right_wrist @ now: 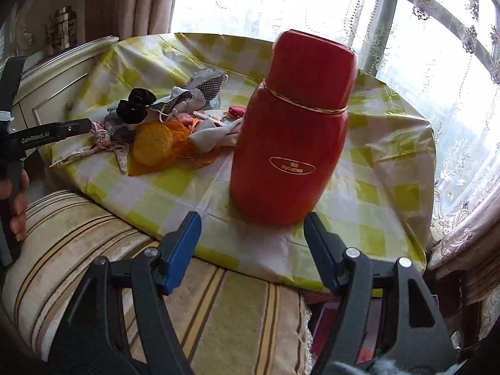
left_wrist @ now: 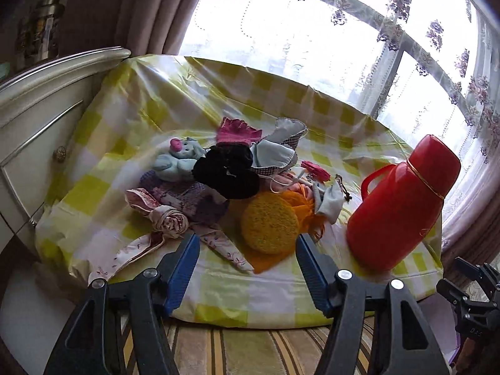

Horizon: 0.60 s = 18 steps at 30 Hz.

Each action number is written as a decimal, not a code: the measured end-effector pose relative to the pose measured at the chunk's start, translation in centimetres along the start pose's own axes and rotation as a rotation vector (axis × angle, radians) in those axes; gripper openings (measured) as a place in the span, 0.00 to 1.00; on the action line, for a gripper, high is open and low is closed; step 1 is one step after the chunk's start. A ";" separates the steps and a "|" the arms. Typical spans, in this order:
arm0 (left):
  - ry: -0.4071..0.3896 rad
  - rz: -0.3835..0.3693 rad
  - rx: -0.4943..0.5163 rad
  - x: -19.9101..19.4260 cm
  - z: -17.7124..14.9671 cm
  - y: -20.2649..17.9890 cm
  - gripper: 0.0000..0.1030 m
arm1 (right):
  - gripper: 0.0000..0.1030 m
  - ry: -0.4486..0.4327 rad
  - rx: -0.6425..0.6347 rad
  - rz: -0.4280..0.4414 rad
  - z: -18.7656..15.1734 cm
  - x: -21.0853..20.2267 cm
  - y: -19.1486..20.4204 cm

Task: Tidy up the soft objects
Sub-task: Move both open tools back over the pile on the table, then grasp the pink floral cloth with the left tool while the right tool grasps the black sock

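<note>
Soft pile [left_wrist: 225,181] on table [left_wrist: 131,100], flask [left_wrist: 403,203] right.

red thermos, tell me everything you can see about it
The red thermos looks like glossy plastic: a rounded barrel body, a tall cap-like top set off by a thin gold band, a loop handle on one side and a gold oval logo on the front. It stands upright and closed on the checked tablecloth, right of the soft pile, apparently clear of it; neither gripper touches it.
</note>
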<state>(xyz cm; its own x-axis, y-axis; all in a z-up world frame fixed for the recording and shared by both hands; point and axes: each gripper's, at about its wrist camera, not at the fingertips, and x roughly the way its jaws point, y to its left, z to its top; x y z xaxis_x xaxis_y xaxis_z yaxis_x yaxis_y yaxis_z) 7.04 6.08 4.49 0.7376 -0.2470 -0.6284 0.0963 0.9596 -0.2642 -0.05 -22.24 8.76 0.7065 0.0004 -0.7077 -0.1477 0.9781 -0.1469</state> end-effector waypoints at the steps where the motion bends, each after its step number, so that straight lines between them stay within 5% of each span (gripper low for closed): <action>1: 0.003 0.008 -0.033 0.3 0.3 1.0 0.59 | 0.69 -0.003 -0.011 0.022 0.7 0.5 0.8; 7: 0.068 0.071 -0.195 3.6 1.4 6.2 0.51 | 0.69 -0.010 -0.043 0.146 4.8 3.9 5.4; 18: 0.199 0.086 -0.232 10.4 2.4 9.3 0.50 | 0.70 0.024 -0.065 0.318 10.8 10.7 12.1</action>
<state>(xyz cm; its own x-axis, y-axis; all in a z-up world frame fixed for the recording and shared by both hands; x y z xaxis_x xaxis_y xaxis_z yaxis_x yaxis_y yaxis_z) 17.21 12.73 -2.73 0.5894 -0.2095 -0.7802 -0.1331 0.9274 -0.3496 13.17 -8.12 6.92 0.6015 0.2977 -0.7413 -0.4024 0.9145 0.0407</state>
